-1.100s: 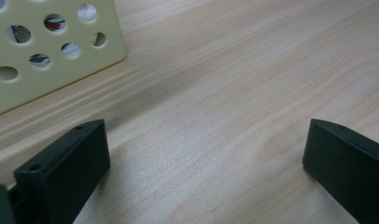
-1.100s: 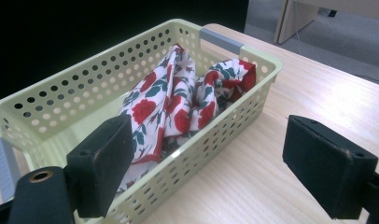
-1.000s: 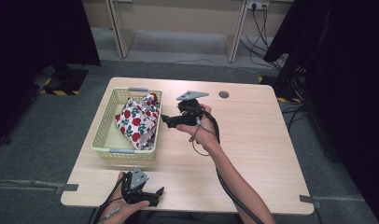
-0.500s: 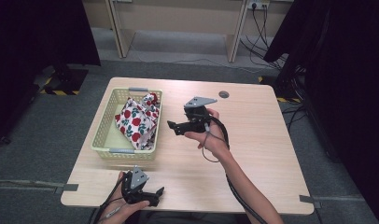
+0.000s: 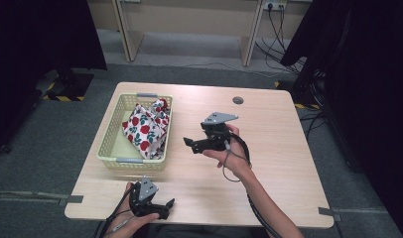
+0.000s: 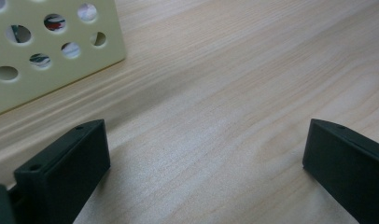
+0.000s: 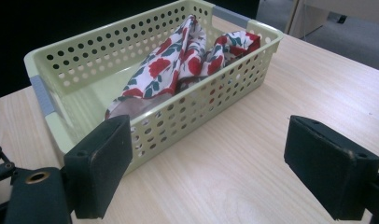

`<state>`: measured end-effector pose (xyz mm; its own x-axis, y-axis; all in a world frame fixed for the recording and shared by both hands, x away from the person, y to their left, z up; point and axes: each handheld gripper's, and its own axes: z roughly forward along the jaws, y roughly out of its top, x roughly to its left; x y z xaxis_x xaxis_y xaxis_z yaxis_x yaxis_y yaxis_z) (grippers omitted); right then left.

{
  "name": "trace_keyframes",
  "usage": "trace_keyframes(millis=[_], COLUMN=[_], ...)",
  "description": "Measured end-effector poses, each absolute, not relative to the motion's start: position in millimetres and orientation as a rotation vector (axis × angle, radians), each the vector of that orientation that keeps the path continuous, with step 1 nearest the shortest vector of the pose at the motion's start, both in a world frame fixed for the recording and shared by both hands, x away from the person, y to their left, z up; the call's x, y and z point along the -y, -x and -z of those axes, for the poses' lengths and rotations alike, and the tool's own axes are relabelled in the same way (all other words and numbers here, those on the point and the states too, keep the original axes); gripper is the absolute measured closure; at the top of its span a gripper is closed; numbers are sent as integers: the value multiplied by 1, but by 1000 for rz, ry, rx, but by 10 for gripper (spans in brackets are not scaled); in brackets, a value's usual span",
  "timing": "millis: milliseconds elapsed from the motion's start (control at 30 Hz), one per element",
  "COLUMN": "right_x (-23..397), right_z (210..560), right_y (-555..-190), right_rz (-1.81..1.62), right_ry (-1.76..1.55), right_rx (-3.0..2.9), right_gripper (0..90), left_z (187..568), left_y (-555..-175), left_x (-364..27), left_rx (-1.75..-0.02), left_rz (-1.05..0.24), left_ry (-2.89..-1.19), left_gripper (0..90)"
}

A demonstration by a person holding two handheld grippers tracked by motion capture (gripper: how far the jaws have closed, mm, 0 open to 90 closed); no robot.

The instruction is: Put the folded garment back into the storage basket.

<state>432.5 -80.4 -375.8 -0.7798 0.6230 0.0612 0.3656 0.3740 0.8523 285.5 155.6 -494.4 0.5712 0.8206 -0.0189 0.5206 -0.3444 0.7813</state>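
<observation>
A pale yellow perforated basket [image 5: 115, 148] stands on the left part of the wooden table [image 5: 279, 148]. Inside it lies a crumpled white cloth with red flowers [image 5: 146, 126], piled toward the basket's right side. My right gripper [image 5: 190, 145] hovers over the table's middle, a little to the right of the basket, jaws pointing at it. In the right gripper view the gripper [image 7: 208, 140] is open with nothing between its jaws, facing the basket [image 7: 215, 93] and cloth [image 7: 178, 65]. My left gripper [image 5: 167, 208] rests at the near edge, open [image 6: 206, 140] over bare wood, the basket's corner [image 6: 47, 65] beside it.
A round cable hole [image 5: 237, 100] sits near the table's far edge. Black curtains hang on both sides, and a desk frame with cables stands on the floor beyond. Bare wood stretches to the right of my right hand.
My right gripper has drawn back from the basket, toward the near side and right, still open and empty. The left gripper has stayed put.
</observation>
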Motion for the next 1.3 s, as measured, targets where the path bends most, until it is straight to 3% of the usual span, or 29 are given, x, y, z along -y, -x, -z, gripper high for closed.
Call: trace_keyframes(millis=[1300], right_x=[151], right_z=[424], right_y=[-398], right_rz=[-1365], right_ry=[-992], right_rx=[-2359], right_gripper=[144], left_z=[494], left_y=[-285], left_x=[-155], left_rx=[-1076], left_rz=[-495], left_ry=[-2025], left_gripper=[0])
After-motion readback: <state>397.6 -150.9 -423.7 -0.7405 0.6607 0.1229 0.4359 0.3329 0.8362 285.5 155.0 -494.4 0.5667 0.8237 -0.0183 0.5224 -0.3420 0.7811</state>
